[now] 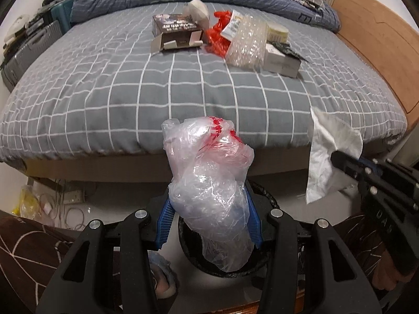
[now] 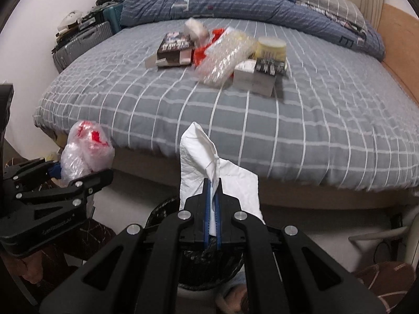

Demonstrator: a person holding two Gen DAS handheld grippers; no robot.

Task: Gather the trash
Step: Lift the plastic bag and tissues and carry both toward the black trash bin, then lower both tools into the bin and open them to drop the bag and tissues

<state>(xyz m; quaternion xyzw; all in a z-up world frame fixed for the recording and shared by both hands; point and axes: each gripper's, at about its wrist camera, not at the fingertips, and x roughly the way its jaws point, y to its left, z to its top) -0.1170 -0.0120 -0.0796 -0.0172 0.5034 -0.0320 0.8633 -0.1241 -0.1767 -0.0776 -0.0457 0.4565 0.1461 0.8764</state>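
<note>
The left gripper (image 1: 208,206) is spread partway, its blue pads clamped on a crumpled clear plastic bag (image 1: 212,196) with red print, above what looks like a black-lined bin (image 1: 267,198). The right gripper (image 2: 213,206) is pinched nearly together on a soft white tissue (image 2: 199,162). Boxes and bubble wrap (image 1: 247,43) lie on the checked bed (image 1: 157,91).

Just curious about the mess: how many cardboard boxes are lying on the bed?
2: a dark box with open flaps left of the pile, a white box at its right. Others may be hidden under the bubble wrap.
</note>
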